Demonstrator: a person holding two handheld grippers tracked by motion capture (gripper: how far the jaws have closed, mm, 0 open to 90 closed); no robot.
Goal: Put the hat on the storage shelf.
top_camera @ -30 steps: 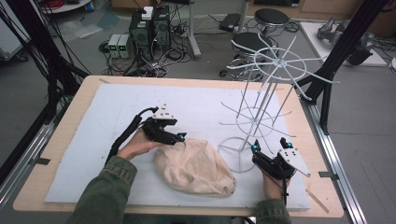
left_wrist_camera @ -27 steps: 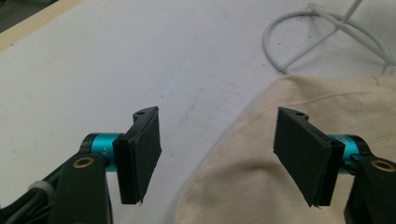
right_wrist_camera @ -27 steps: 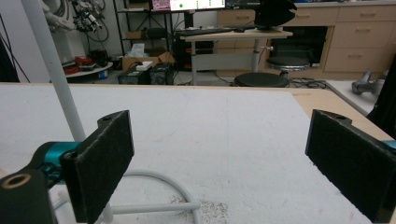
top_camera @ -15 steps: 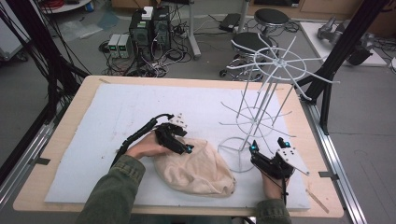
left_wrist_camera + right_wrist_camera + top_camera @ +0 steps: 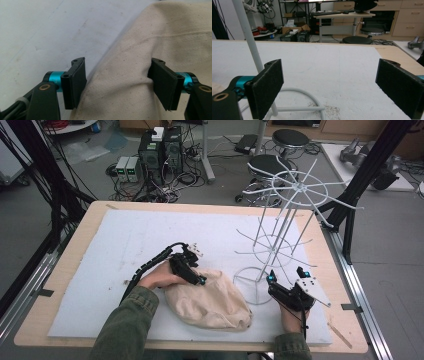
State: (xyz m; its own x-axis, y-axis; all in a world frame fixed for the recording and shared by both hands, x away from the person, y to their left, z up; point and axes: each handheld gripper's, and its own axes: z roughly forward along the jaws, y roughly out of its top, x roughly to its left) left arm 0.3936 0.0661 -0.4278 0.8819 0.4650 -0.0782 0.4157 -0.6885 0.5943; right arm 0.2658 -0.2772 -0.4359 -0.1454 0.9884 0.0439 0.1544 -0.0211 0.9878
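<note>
A crumpled cream cloth bag (image 5: 210, 302) lies on the white mat (image 5: 150, 235) near the front middle. My left gripper (image 5: 196, 276) is at the bag's upper left edge. In the left gripper view its jaws stand open (image 5: 117, 60) with a fold of the cloth (image 5: 140, 37) bulging between the pads (image 5: 77, 82). My right gripper (image 5: 285, 275) rests open at the front right, just right of the base ring of a white wire rack (image 5: 280, 220). Nothing lies between its jaws (image 5: 330, 63), and the rack's pole (image 5: 249, 37) rises beside its left pad.
The rack's wire arms spread over the right half of the table. The wooden table edge (image 5: 345, 285) runs close to my right gripper. Stools, computers and cables stand on the floor beyond the far edge. The mat's left and far parts are bare.
My left gripper has moved right and toward the person, onto the bag's upper left edge, so cloth now sits between its jaws. The right gripper has stayed put.
</note>
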